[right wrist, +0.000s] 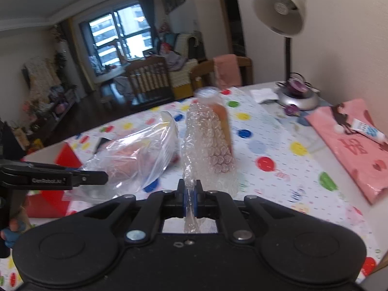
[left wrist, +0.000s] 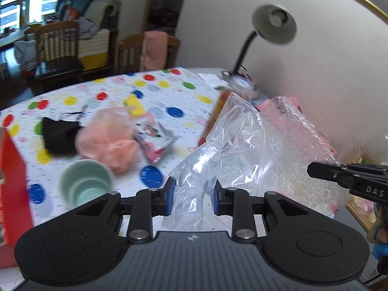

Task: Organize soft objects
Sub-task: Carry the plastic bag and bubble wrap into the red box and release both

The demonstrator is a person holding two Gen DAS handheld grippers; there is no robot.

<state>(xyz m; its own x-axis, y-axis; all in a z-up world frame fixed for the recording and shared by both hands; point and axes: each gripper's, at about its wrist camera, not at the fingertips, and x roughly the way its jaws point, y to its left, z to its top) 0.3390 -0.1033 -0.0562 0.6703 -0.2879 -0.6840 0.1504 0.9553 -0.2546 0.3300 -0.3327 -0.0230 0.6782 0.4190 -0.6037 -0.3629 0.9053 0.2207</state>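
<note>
Over the counter with its dotted cloth: bubble wrap sheet, held upright, lower edge clenched between the right gripper fingers, an orange bottle just behind it; clear plastic bag, raised beside the wrap, bunched lower end grasped by the left gripper fingers. On the cloth beyond: peach mesh sponge, black cloth, green cup, yellow sponge; desk lamp at the wall.

desk lamp, green cup, red box, glue tube
</note>
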